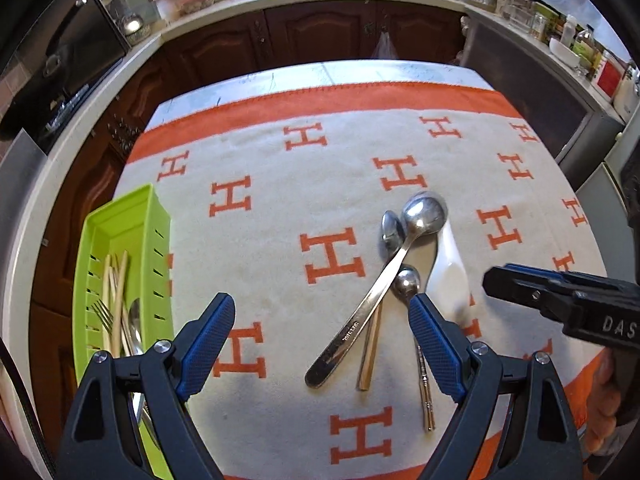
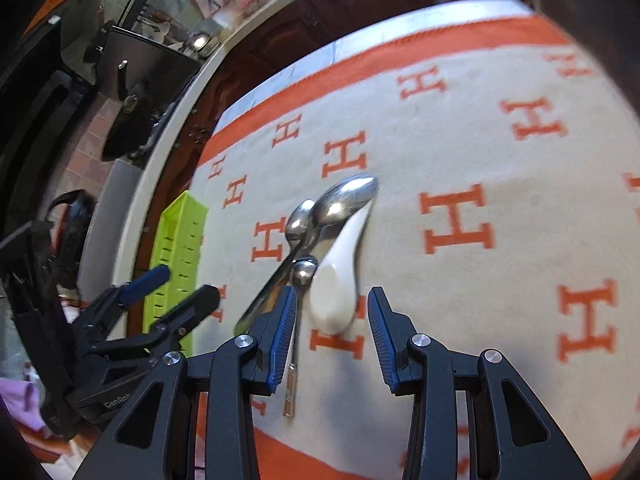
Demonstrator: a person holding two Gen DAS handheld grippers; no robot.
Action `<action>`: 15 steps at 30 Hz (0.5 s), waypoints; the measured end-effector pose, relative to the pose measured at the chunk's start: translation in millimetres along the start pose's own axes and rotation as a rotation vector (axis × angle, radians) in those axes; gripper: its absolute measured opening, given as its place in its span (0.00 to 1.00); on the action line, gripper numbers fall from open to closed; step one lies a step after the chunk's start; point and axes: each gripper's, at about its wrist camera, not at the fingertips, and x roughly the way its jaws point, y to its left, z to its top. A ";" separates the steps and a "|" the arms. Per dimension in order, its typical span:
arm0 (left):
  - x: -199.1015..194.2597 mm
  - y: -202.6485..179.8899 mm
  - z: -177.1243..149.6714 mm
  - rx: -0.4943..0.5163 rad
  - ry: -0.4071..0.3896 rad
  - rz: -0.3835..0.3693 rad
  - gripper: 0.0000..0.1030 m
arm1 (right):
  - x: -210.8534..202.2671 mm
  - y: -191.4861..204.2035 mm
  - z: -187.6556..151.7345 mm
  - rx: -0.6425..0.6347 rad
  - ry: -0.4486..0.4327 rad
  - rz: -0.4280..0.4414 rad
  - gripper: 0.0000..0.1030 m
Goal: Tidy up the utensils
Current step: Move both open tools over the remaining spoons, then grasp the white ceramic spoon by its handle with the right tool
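Blue-padded and spread wide, the left gripper hovered empty over the handles of the metal spoons — the large spoon lay crossed over a smaller spoon, with a slim round-bowled spoon just beside them. Alongside, the right gripper stood open too, its fingers either side of the white ceramic spoon, gripping nothing. All four lay mid-tabletop on the H-patterned cloth. At the left edge sat the green tray — already holding a fork, chopsticks and a spoon.
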 end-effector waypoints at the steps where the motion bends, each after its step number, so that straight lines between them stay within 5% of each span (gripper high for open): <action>1: 3.7 0.5 -0.7 -0.002 0.009 0.002 0.85 | 7.8 -3.9 3.8 0.000 0.013 0.012 0.37; 12: 16.2 -0.8 -2.5 0.010 0.039 -0.018 0.85 | 55.5 -6.6 13.7 -0.072 0.025 0.056 0.36; 15: 18.7 1.3 -0.7 0.000 0.044 -0.028 0.85 | 64.8 3.4 11.8 -0.123 0.020 0.047 0.27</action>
